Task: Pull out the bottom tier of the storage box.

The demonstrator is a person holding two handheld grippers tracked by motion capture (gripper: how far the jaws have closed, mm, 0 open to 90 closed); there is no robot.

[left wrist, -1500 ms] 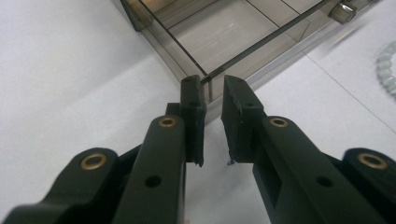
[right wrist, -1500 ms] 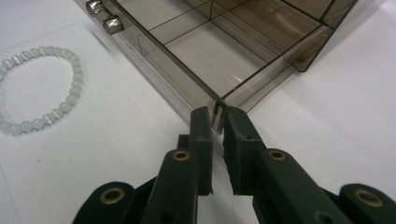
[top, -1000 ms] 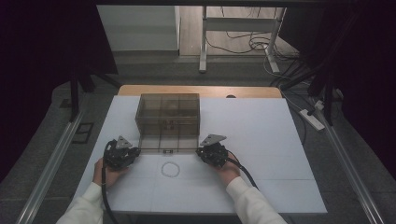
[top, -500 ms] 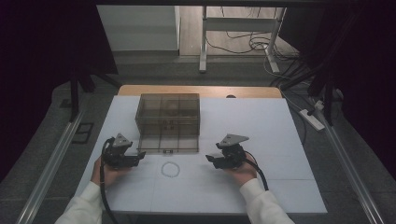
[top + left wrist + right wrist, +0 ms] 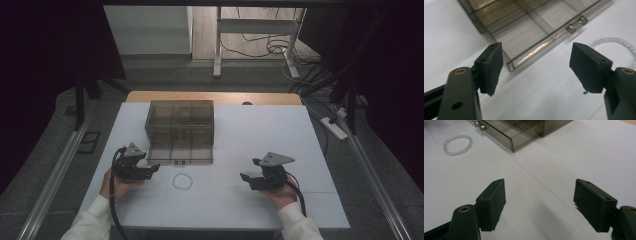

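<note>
**Operator:** Left gripper (image 5: 150,170) sits just off the front-left corner of the smoked drawer box (image 5: 180,122), jaws spread wide with nothing between them. Its own camera puts the corner of the pulled-out bottom drawer (image 5: 534,42) just ahead of its pads (image 5: 491,67). Right gripper (image 5: 248,178) stands well apart from the box on the bare white table (image 5: 260,130). Its jaws have just been opening and are empty too, with only table surface between them.

**Inspector:** And the item in hand?

**Operator:** I take it to be the clear beaded ring (image 5: 182,181). It lies flat on the table just in front of the open drawer, between the two grippers and nearer the left one. Neither touches it. From the right gripper view, the ring (image 5: 457,145) is far off to the upper left.

**Inspector:** Why the spacing?

**Operator:** My reading is that the drawer stands open to receive the ring. Both grippers have let go of the box, and the right is clear of the approach path. The ring's position suits a pick by the left gripper.
</note>
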